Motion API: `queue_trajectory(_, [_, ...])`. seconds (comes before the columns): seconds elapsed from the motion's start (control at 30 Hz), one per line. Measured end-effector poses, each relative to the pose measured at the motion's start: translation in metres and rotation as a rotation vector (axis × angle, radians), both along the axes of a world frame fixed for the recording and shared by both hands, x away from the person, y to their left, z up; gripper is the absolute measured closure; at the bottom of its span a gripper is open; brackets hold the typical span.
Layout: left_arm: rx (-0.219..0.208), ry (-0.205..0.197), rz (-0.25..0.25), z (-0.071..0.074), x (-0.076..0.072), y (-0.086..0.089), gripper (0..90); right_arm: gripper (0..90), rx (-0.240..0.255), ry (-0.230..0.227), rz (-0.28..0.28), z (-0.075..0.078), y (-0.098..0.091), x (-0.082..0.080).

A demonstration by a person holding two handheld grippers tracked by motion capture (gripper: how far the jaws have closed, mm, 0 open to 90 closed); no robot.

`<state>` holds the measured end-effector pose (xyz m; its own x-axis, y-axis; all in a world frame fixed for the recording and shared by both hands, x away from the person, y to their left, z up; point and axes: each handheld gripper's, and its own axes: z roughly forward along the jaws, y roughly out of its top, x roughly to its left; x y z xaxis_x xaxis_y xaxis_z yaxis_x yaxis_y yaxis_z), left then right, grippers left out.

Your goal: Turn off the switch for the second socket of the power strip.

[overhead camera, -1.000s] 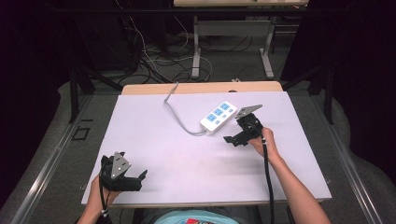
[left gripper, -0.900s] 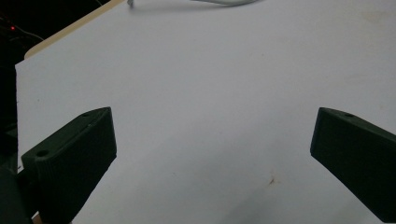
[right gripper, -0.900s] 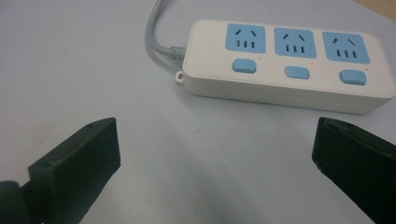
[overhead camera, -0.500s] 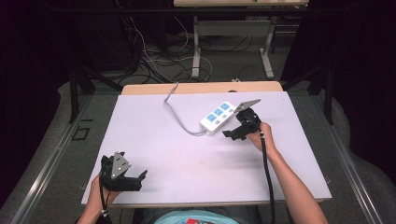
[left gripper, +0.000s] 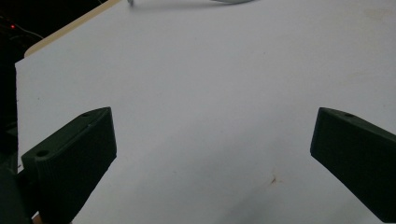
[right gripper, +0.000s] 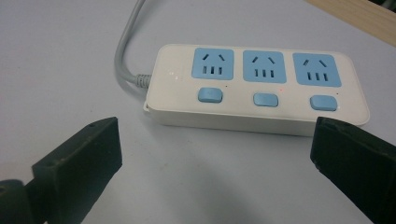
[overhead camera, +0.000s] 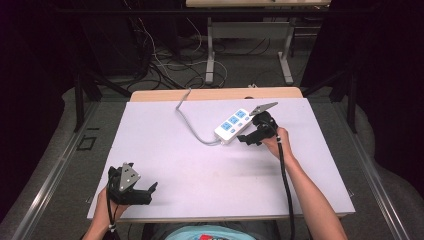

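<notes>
A white power strip (overhead camera: 234, 126) with three blue sockets and three blue buttons lies at the back right of the white table top (overhead camera: 200, 165). Its grey cable (overhead camera: 187, 120) runs off to the far edge. My right gripper (overhead camera: 246, 138) is open just on the near side of the strip. In the right gripper view the strip (right gripper: 257, 86) lies right ahead of the wide-apart jaws of the right gripper (right gripper: 215, 158), and nothing is between them. My left gripper (overhead camera: 149, 193) rests open near the front left edge. In its own view the left gripper (left gripper: 210, 154) is over bare table.
A wooden strip (overhead camera: 215, 93) edges the far side of the table. Beyond it stand metal table legs (overhead camera: 210, 55) and loose cables on the floor (overhead camera: 160, 65). A small dark mark (left gripper: 273, 179) shows on the table by the left gripper.
My right gripper has moved a little forward and left, closer to the power strip. The left gripper has not moved.
</notes>
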<state>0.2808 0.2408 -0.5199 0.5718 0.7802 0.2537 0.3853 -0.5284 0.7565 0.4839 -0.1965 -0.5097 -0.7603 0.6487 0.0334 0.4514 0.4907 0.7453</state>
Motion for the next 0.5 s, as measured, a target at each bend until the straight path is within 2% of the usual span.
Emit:
queue_trajectory(0.03, [0.000,-0.001,-0.001,0.000,0.000,0.000,0.2,1.5,-0.003,0.005,-0.004,-0.001,0.000,0.000])
queue_trajectory(0.07, [-0.001,0.001,-0.001,0.000,0.000,0.000,0.2,1.5,0.015,-0.022,0.002,-0.004,0.001,0.003])
queue_trajectory(0.1, [0.000,0.003,-0.001,0.000,0.000,0.000,0.2,1.5,0.015,-0.022,0.002,-0.004,0.001,0.003])
queue_trajectory(0.13, [-0.001,0.003,-0.001,0.000,0.000,0.000,0.2,1.5,0.002,0.014,-0.015,-0.002,0.002,0.002])
queue_trajectory(0.17, [-0.002,0.003,-0.001,0.000,0.000,-0.001,0.2,1.5,0.001,0.000,-0.007,-0.003,0.001,0.004])
queue_trajectory(0.2, [-0.002,0.004,-0.001,0.000,0.000,-0.001,0.2,1.7,0.005,0.013,-0.011,-0.002,0.001,0.004])
queue_trajectory(0.23, [-0.001,0.003,-0.001,0.000,0.000,0.000,0.2,1.7,-0.003,-0.004,-0.012,-0.002,0.000,0.006])
queue_trajectory(0.27, [-0.003,0.002,-0.002,0.000,0.000,0.000,0.2,1.8,0.018,0.012,-0.012,-0.002,0.001,0.007])
queue_trajectory(0.3, [-0.004,0.004,-0.003,0.000,0.000,0.000,0.2,2.1,0.012,0.018,-0.016,-0.001,0.001,0.010])
queue_trajectory(0.4, [-0.004,0.004,0.001,0.000,0.000,0.001,0.2,3.2,0.030,0.013,-0.014,-0.002,0.002,0.017])
queue_trajectory(0.5, [-0.002,0.003,0.001,0.000,0.000,0.001,0.2,3.5,0.021,0.017,-0.020,-0.002,0.004,0.020])
